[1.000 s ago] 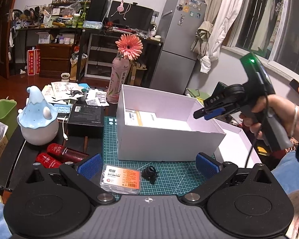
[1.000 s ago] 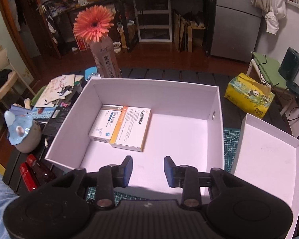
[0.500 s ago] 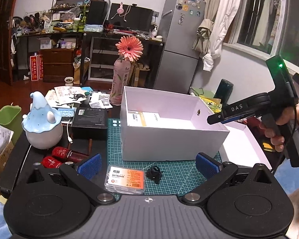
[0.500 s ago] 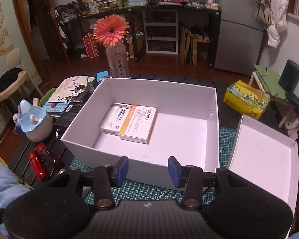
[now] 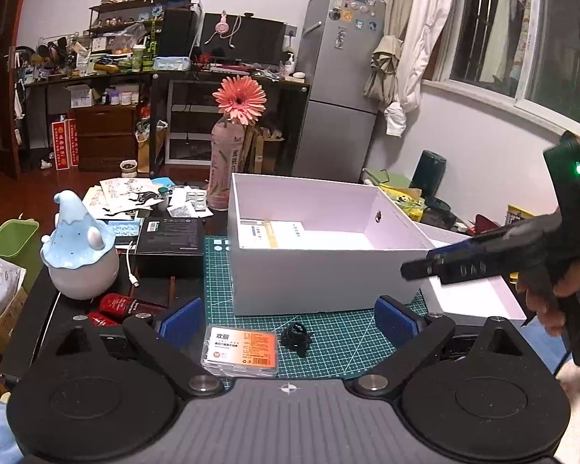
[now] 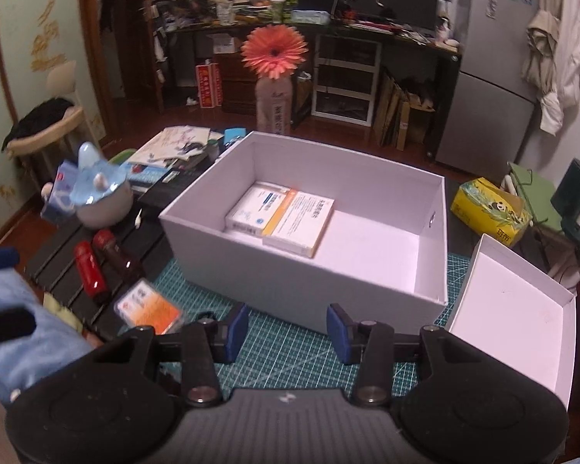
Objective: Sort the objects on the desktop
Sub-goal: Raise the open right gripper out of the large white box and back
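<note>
Left gripper (image 5: 288, 315) fingers wide apart, just narrowing, straddling the orange-labelled clear plastic case (image 5: 242, 350) on the green cutting mat (image 5: 340, 332), near side of the open white cardboard box (image 5: 321, 270), presumably lining up a pick; right gripper (image 6: 288, 332) fingers half apart, empty, just widened; two medicine cartons (image 6: 282, 218) already boxed.

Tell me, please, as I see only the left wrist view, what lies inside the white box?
Observer: Two medicine boxes lie side by side near the left wall of the white box.
Operator: Does the right gripper carry anything?
Observer: No; the right gripper is open. Its jaws have just been opening, with nothing between them.
Operator: And is the lid holding anything?
Observer: The lid lies upturned to the box's right, and nothing shows inside it.
</note>
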The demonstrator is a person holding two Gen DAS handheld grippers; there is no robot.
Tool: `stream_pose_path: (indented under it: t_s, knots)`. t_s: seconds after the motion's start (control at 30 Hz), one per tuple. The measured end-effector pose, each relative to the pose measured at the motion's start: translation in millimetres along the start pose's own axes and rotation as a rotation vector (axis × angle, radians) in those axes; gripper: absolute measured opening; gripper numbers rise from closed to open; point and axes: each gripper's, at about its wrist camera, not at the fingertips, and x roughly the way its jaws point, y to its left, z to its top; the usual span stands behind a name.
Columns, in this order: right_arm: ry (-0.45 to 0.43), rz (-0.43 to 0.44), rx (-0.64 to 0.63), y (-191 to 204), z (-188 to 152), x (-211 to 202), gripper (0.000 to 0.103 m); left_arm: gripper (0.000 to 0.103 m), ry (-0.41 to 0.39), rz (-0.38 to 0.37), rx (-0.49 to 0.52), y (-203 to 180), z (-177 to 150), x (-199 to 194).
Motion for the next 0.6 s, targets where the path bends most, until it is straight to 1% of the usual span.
stream_pose_path:
  t_s: [0.07, 0.1, 0.13, 0.23, 0.27, 0.33, 0.37, 0.47, 0.53, 0.6]
  knots:
    - [0.013, 0.023, 0.002, 2, -7, 0, 0.044, 0.089, -0.003, 0.008, -0.004, 0, 0, -1]
    - [0.017, 0.031, 0.003, 4, -10, 0, 0.045, 0.088, -0.005, 0.009, -0.010, 1, 1, -1]
    - [0.018, 0.032, 0.001, 5, -13, 0, 0.045, 0.087, -0.006, 0.009, -0.016, 2, 1, -2]
    - [0.016, 0.029, -0.011, 8, -20, 1, 0.045, 0.077, -0.001, 0.023, -0.016, 1, 1, -1]
    - [0.016, 0.031, -0.010, 8, -22, 1, 0.047, 0.076, 0.000, 0.028, -0.016, 1, 1, -1]
    - [0.016, 0.042, 0.002, 7, -26, 3, 0.050, 0.074, 0.001, 0.045, -0.015, 1, 1, -1]
    - [0.017, 0.045, 0.013, 5, -28, 3, 0.050, 0.072, 0.004, 0.041, -0.018, 1, 1, -1]
    - [0.019, 0.038, 0.033, 1, -34, 7, 0.050, 0.071, 0.011, 0.032, -0.031, 4, 1, 1]
    - [0.014, 0.021, 0.026, 0, -38, 9, 0.050, 0.069, 0.015, 0.022, -0.033, 4, 1, 2]
    - [0.010, 0.012, 0.019, 0, -43, 11, 0.050, 0.069, 0.016, 0.015, -0.026, 2, 1, 1]
